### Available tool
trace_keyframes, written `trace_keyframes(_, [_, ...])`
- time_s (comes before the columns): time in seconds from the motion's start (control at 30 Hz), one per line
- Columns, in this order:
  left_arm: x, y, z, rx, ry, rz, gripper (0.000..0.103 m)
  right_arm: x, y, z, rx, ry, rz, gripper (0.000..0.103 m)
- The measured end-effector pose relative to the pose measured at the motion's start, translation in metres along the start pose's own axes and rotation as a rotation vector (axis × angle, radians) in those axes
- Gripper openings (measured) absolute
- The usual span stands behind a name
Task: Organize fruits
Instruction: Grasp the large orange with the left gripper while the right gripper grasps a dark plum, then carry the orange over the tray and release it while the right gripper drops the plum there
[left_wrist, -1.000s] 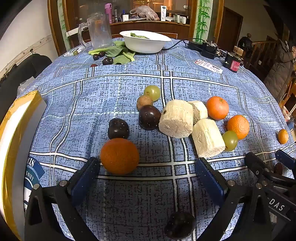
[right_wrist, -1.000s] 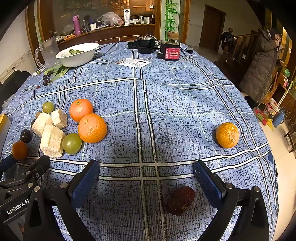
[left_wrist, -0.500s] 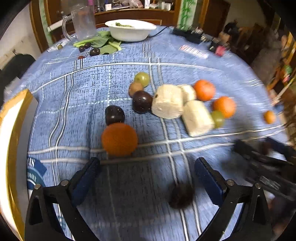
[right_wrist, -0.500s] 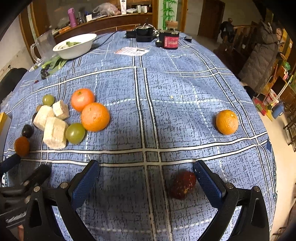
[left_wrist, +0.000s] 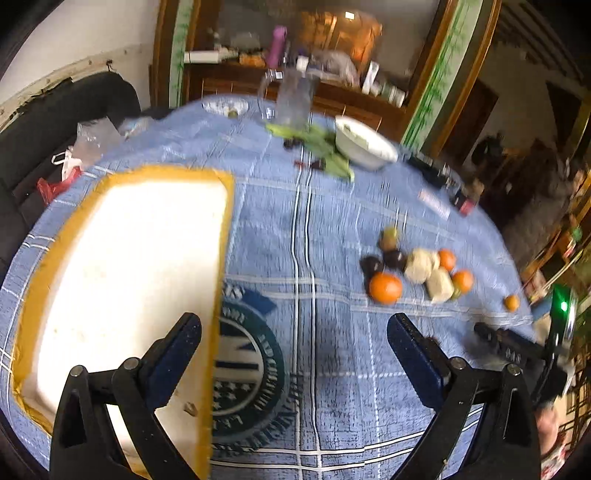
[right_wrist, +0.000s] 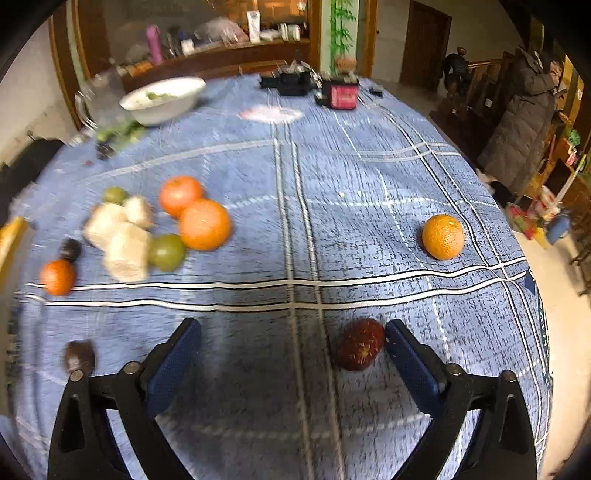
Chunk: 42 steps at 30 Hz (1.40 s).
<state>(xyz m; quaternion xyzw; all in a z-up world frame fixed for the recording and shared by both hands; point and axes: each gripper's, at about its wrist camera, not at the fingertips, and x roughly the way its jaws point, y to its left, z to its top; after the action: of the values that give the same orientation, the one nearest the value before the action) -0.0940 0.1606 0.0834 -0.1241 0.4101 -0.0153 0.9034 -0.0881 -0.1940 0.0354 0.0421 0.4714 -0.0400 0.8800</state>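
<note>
Blue plaid tablecloth (right_wrist: 369, 177) covers a round table; wooden cabinet with bottles behind, a person in a long dark coat (right_wrist: 521, 122) standing at the right of the room.

Left gripper (left_wrist: 293, 349): fingers spread wide, holding nothing. Its left finger sits over the yellow rim of a white tray (left_wrist: 122, 266) at the table's left edge. Beside the tray, a round dark-green emblem (left_wrist: 247, 369) printed on the cloth; lettering rings it but is too blurred to read.

Right gripper (right_wrist: 291, 352): fingers released, wide apart. A dark red fruit (right_wrist: 360, 345) lies on the cloth near the front edge, just inside the right finger, close to touching; contact cannot be told.

Fruit cluster toward the left of the table: two oranges (right_wrist: 205, 223), a green fruit (right_wrist: 167, 252), pale cut chunks (right_wrist: 125, 251), a small orange (right_wrist: 58, 277), a dark fruit (right_wrist: 70, 249). Another dark fruit (right_wrist: 79, 356) lies alone near the front-left edge. A lone orange (right_wrist: 442, 237) sits well apart toward the right edge.

Far edge: white bowl (right_wrist: 162, 99), clear jug (left_wrist: 291, 98), a red and black device (right_wrist: 340, 96), label unreadable.
</note>
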Motion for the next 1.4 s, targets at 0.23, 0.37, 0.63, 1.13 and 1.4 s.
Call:
trace_keyframes(0.23, [0.016,-0.005,0.001,-0.032,0.043,-0.102,0.1,-0.035,0.035,-0.01,-0.036,-0.016,0.312,0.067])
trace_keyframes(0.37, [0.026,-0.018,0.005,0.0,0.066,-0.118,0.075,-0.035,0.077,-0.018,-0.14,-0.004,0.403,0.055])
trace_keyframes(0.63, [0.069,-0.049,0.018,0.063,0.105,-0.164,0.072,-0.02,0.115,-0.027,-0.206,0.029,0.418,0.052])
trace_keyframes(1.13, [0.097,-0.093,-0.001,0.271,0.133,-0.102,0.034,-0.017,0.12,-0.031,-0.243,0.022,0.359,0.027])
trace_keyframes(1.4, [0.015,-0.011,0.012,0.07,0.018,-0.118,0.034,-0.05,0.137,-0.029,-0.231,-0.005,0.452,0.027])
